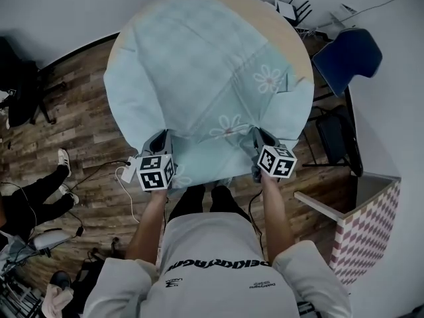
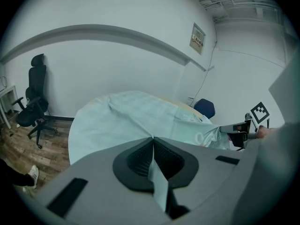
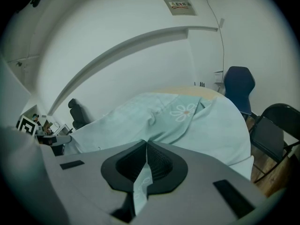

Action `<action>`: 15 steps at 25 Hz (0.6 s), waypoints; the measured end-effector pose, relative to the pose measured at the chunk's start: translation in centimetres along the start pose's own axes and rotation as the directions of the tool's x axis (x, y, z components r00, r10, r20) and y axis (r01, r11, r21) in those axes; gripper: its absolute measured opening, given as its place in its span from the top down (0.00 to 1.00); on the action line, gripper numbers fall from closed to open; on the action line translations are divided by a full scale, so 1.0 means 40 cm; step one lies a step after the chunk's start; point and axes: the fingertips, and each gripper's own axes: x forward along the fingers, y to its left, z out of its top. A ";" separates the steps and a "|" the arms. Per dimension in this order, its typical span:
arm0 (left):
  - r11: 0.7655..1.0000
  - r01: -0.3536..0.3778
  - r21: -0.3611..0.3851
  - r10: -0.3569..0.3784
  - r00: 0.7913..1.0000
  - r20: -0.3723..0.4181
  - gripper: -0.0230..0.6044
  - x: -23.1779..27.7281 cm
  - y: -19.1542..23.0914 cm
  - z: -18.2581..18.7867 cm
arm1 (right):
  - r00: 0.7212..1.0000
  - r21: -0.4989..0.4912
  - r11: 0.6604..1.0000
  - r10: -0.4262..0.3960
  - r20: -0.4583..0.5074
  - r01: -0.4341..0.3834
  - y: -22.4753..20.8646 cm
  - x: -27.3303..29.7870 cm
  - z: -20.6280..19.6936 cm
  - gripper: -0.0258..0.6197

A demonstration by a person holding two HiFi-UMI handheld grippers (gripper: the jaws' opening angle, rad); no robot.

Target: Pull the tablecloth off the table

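Left gripper [image 1: 159,142] and right gripper [image 1: 258,140] each pinching the near hem of the pale blue tablecloth [image 1: 199,65], cloth spreading ahead of both over the round table [image 1: 296,42], bare rim showing far right, blue chair [image 1: 348,53] beyond the right fingers, open wood floor [image 1: 86,131] outside the left.

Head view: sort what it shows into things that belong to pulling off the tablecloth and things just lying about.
In the job: tablecloth, table, left gripper, right gripper, both shut on the cloth's near edge.
Lying about: blue chair, black folding chair, power strip on the floor, patterned box.
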 end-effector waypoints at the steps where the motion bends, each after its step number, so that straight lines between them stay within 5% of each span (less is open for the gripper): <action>1: 1.000 0.003 0.004 -0.003 1.000 0.005 0.94 -0.011 -0.004 0.001 | 1.000 0.003 1.000 0.004 0.009 -0.004 0.009 -0.010 -0.003 0.91; 15: 0.999 -0.001 0.039 -0.004 0.994 0.112 0.94 -0.201 -0.106 -0.042 | 0.990 -0.030 0.998 0.063 0.130 -0.060 0.097 -0.195 -0.080 0.91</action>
